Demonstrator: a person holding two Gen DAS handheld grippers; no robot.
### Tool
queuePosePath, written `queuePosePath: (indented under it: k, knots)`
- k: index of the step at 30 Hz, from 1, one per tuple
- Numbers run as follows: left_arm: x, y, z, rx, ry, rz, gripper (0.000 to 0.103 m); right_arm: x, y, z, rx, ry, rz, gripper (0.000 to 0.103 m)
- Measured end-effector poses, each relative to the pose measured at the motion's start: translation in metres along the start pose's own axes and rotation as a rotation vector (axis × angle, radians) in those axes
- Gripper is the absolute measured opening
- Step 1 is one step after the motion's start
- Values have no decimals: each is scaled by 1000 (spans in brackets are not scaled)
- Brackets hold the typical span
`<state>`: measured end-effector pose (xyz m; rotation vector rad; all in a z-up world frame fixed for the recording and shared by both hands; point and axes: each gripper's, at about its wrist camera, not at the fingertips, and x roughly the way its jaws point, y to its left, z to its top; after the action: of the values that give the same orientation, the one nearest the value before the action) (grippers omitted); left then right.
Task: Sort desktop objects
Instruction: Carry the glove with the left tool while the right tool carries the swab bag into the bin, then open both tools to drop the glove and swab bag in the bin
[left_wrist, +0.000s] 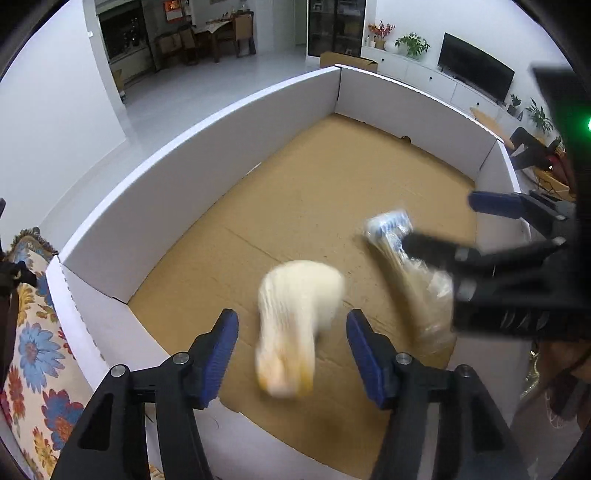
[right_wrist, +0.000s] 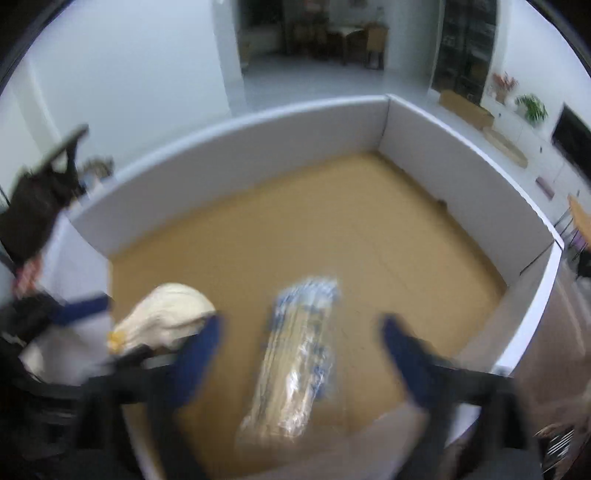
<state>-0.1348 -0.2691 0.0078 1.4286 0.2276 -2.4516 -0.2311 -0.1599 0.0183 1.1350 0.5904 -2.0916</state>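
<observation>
1. While both tools hang over a white-walled cardboard box (left_wrist: 207, 155), caught mid-blur: left gripper (left_wrist: 291, 354) spread, pinching nothing, with a cream knitted bundle (left_wrist: 295, 325) loose between and beyond its blue pads (left_wrist: 221, 354).
2. Beside it, right gripper (right_wrist: 301, 354) spread wide and likewise empty, straddling a clear bag of pale sticks with blue print (right_wrist: 295, 354) that lies on the brown box floor (right_wrist: 332, 221).
3. Bundle and bag both inside the box, near its front wall, close together but apart; whether the bundle rests on the floor or hangs above it, impossible to tell through the smear.
4. Likely trouble: two grippers crowded into one corner, so a careless withdrawal could snag a finger on the bag's slack plastic and drag it back out.
5. Further risk: soft knit catching on a ribbed pad and lifting with the tool.
6. Also possible: a knock between the two tools, given how near they sit.
</observation>
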Motion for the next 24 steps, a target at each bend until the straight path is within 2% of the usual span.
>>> queuePosePath:
  k: [1,2,3,7,12,20,22,24]
  knots:
    - [0,-3,0,8,4,16,74,3,-1,-1,-22,12,-37,99]
    - [2,-6,-1,27,21,43,77,7,-2,-4,-42,28,-72,99]
    - [4,-12,-2,49,32,64,77,11,-4,-9,-68,42,-116,99]
    - [8,-29,1,80,31,112,77,8,4,-24,-192,-10,-166,98]
    - [4,-19,-8,71,0,97,77,-2,-3,-37,-155,-67,-144,98]
    - [-3,-26,-21,81,-25,77,77,-16,-13,-65,-162,-94,-127,98]
    - [-8,-26,-23,85,-52,76,83,-21,-15,-68,-141,-103,-116,98]
    - [-16,-20,-25,59,-91,74,83,-34,-24,-66,-64,-145,-116,99]
